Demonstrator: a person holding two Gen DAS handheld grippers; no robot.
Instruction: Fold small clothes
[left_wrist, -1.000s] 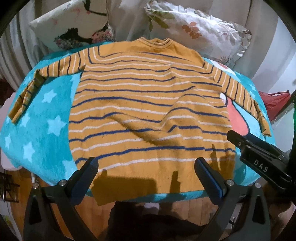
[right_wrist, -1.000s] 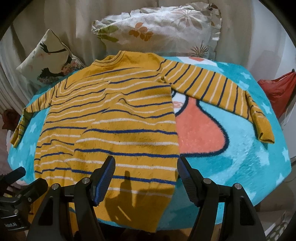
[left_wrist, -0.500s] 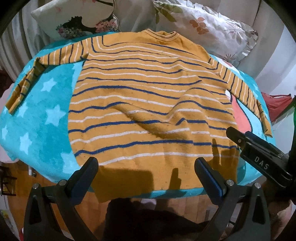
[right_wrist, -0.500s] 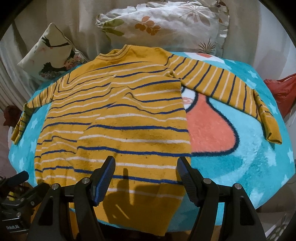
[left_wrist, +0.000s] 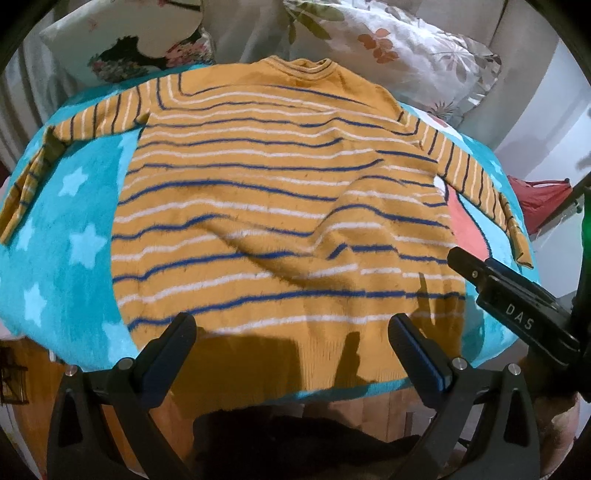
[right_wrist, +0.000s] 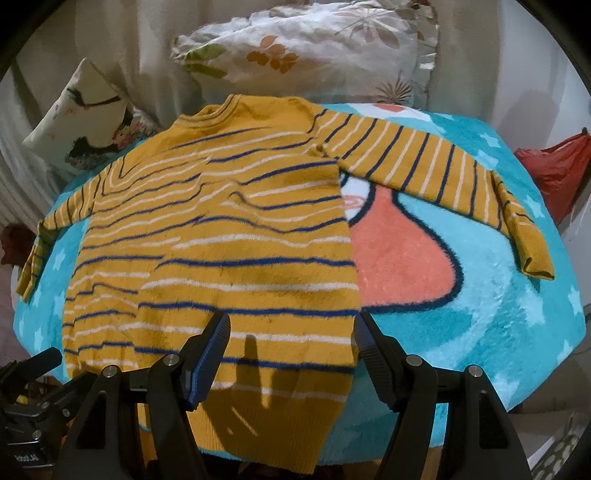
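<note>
Mustard striped sweater (left_wrist: 280, 206) is spread flat, unfolded; both tools (left_wrist: 291, 345) (right_wrist: 291, 347) are held wide, empty, at six o'clock. A hem grasp is judged next.

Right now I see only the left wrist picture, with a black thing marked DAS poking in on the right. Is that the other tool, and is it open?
Observer: Yes. The right wrist view shows the right tool open, fingers apart over the striped sweater, near its bottom right corner.
Operator: What is the pink bit beside the sweater?
Observer: A big coral shape with a dark outline, printed on the blanket. It sits between the sweater's body and the sleeve.
Operator: Where does that sleeve end?
Observer: It lies stretched out on the blanket, and its cuff bends towards the front.
</note>
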